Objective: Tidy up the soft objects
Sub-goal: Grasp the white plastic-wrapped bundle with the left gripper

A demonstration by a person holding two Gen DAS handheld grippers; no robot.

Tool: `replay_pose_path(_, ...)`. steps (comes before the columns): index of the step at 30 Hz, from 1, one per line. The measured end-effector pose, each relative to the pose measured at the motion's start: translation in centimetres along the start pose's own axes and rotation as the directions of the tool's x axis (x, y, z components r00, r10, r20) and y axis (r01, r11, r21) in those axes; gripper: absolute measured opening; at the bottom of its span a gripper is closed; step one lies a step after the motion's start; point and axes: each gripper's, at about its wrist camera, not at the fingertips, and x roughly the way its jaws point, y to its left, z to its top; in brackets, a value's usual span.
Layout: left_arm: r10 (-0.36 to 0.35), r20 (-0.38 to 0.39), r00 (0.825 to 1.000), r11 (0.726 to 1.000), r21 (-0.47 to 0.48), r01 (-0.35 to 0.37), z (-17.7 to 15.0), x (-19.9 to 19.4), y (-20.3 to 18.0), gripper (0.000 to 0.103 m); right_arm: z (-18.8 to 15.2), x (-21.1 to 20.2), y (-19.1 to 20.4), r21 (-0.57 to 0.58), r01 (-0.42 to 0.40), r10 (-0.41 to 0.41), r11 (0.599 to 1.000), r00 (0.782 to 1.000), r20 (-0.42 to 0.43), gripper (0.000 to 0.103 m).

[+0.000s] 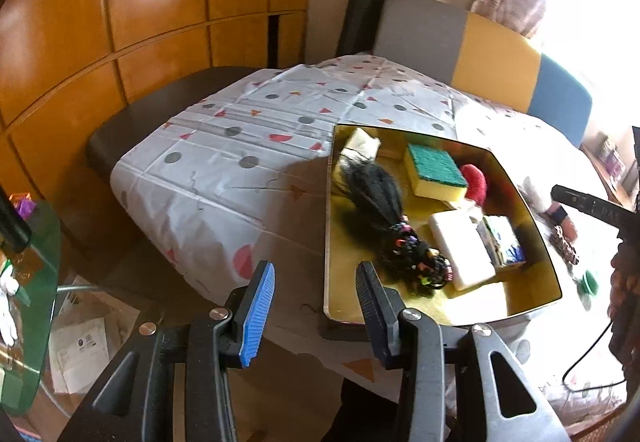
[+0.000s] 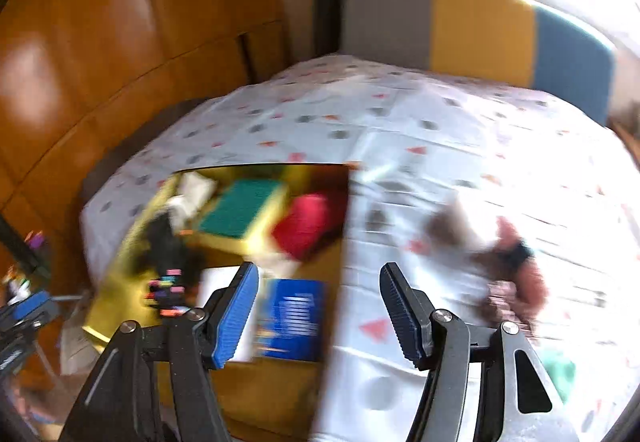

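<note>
A shiny gold tray (image 1: 532, 306) sits on the patterned tablecloth. In it lie a green-and-yellow sponge (image 1: 434, 172), a black hair bundle with coloured beads (image 1: 384, 210), a white sponge (image 1: 460, 250), a red soft object (image 1: 476, 182), a blue-printed pack (image 1: 502, 242) and a pale cloth (image 1: 360, 146). My left gripper (image 1: 316, 306) is open and empty, above the tray's near left corner. My right gripper (image 2: 320, 310) is open and empty, over the tray's right edge (image 2: 344, 242); its view is blurred. A dark toy (image 2: 508, 274) and a green item (image 2: 560, 370) lie on the cloth right of the tray.
A wooden wardrobe (image 1: 120, 22) stands at the left. A grey, yellow and blue headboard (image 1: 492, 58) is behind the table. A glass side table (image 1: 28, 282) and papers on the floor (image 1: 84, 346) are at the lower left. A black cable (image 1: 588, 362) runs at the right.
</note>
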Motion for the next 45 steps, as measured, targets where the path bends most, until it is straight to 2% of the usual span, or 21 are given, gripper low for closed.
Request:
replay_pose_path(8, -0.042, -0.022, 0.999, 0.997, 0.060, 0.043, 0.5, 0.9, -3.1, 0.042, -0.5, -1.7, -9.9, 0.120, 0.167, -0.171, 0.979, 0.985, 0.017, 0.064)
replay_pose_path(13, -0.063, -0.038, 0.997, 0.993, 0.095, 0.067, 1.0, 1.2, -5.1, 0.042, -1.6, -2.7, -15.7, 0.184, 0.247, -0.255, 0.951, 0.967, 0.024, 0.067)
replay_pose_path(16, -0.064, -0.041, 0.997, 0.987, 0.147, 0.070, 1.3, 1.3, -7.1, 0.043, -2.8, -3.3, -19.0, 0.230, 0.286, -0.300, 0.930, 0.953, 0.030, 0.067)
replay_pose_path(19, -0.087, -0.050, 0.995, 0.978, 0.186, 0.095, 1.9, 1.4, -9.5, 0.043, -4.3, -3.7, -22.2, 0.295, 0.309, -0.333, 0.904, 0.942, 0.033, 0.067)
replay_pose_path(23, -0.114, -0.056, 0.992, 0.962, 0.243, 0.124, 2.6, 1.6, -12.8, 0.043, -6.3, -3.8, -26.2, 0.443, 0.326, -0.357, 0.835, 0.934, -0.015, 0.067)
replay_pose_path(25, -0.135, -0.067, 0.989, 0.953, 0.264, 0.148, 3.0, 1.8, -14.6, 0.043, -6.4, -4.1, -27.8, 0.514, 0.298, -0.338, 0.804, 0.941, -0.018, 0.067)
replay_pose_path(29, -0.199, -0.110, 0.974, 0.927, 0.302, 0.223, 3.8, 2.8, -18.8, 0.040, -6.4, -4.7, -28.2, 0.564, 0.252, -0.306, 0.787, 0.952, 0.001, 0.069)
replay_pose_path(31, -0.237, -0.150, 0.960, 0.914, 0.300, 0.273, 4.3, 3.7, -20.8, 0.039, -6.2, -5.0, -27.7, 0.560, 0.239, -0.296, 0.793, 0.955, 0.011, 0.070)
replay_pose_path(34, -0.265, -0.183, 0.947, 0.899, 0.308, 0.311, 4.8, 4.7, -23.4, 0.039, -5.9, -5.2, -27.0, 0.547, 0.225, -0.281, 0.807, 0.959, 0.020, 0.071)
replay_pose_path(37, -0.304, -0.233, 0.924, 0.886, 0.288, 0.364, 5.6, 6.2, -26.0, 0.039, -5.6, -5.1, -26.5, 0.530, 0.214, -0.266, 0.820, 0.964, 0.023, 0.071)
replay_pose_path(40, -0.344, -0.270, 0.899, 0.874, 0.258, 0.412, 6.9, 8.0, -28.7, 0.041, -5.4, -5.1, -26.3, 0.526, 0.200, -0.251, 0.827, 0.968, 0.027, 0.077)
replay_pose_path(45, -0.332, -0.304, 0.893, 0.878, 0.248, 0.411, 8.3, 11.6, -32.4, 0.044, -5.3, -4.8, -26.0, 0.517, 0.179, -0.223, 0.837, 0.974, 0.023, 0.079)
